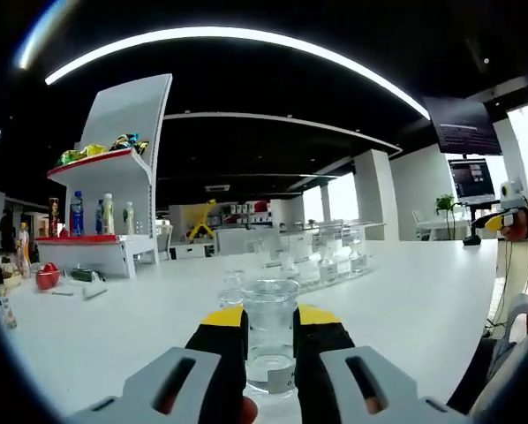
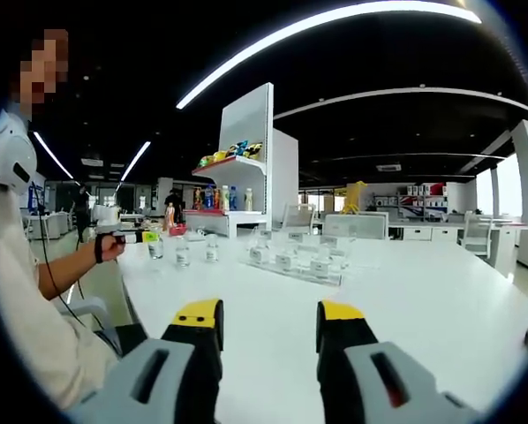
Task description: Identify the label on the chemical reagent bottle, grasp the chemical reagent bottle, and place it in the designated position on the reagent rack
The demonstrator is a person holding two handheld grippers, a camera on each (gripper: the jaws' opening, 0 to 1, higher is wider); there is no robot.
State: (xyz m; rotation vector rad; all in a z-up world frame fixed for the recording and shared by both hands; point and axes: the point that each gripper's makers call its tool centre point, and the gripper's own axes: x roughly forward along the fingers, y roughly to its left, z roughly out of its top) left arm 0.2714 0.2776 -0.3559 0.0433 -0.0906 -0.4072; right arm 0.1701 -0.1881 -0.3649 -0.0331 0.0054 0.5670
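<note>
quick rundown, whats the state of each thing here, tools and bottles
left tool: shut on a clear bottle, upright on the white table
right tool: open, nothing between its jaws
clear rack: on the table, several small bottles standing in it
two loose bottles: upright beside the rack

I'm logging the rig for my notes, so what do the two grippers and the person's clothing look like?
Both the left gripper and right gripper have grey bodies with slotted openings, black jaws and yellow tips. The person wears a white sleeve and a dark wristband.
</note>
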